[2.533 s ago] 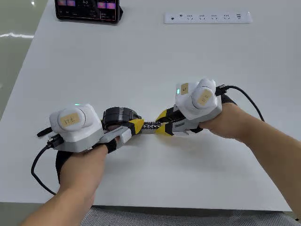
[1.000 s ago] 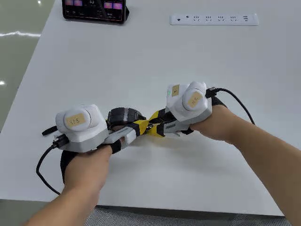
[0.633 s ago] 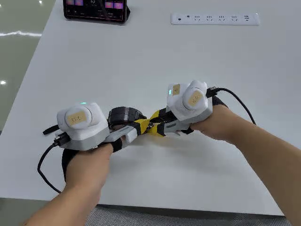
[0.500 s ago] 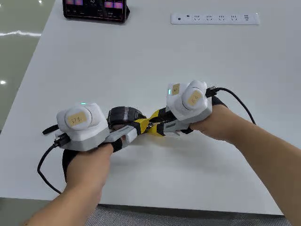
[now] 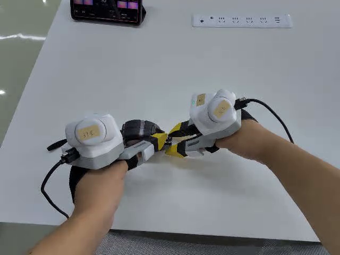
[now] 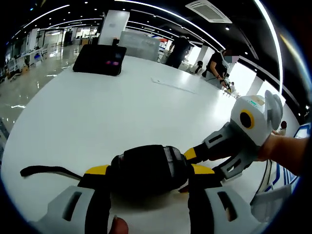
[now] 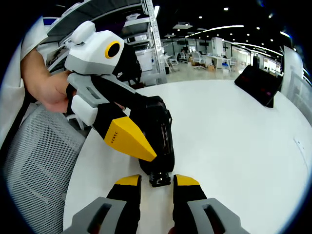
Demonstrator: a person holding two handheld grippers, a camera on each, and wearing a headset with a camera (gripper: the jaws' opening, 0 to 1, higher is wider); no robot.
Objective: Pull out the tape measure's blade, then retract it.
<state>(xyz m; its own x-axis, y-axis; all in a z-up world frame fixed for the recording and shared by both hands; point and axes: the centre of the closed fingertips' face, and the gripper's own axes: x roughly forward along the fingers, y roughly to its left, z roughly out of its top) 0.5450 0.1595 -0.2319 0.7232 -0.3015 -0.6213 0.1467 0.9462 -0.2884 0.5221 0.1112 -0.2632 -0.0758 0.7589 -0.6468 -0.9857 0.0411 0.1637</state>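
Left hand-held gripper (image 6: 149,170) is clamped on the tape measure (image 5: 139,129). Right hand-held gripper (image 7: 158,181) jaws flank the blade hook (image 7: 160,179); whether they grip it cannot be told. Risk: a loose pinch lets the hook slip.

On the white tabletop (image 5: 159,64) I see a black rectangular tablet (image 5: 106,10) at eleven o'clock and a long white plastic power strip (image 5: 241,20) at one.

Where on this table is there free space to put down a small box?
Crowded: the middle, where the left gripper and right gripper meet at the tape measure. Free: the wide bare table beyond them, up to the tablet and power strip; also the near strip between the arms.
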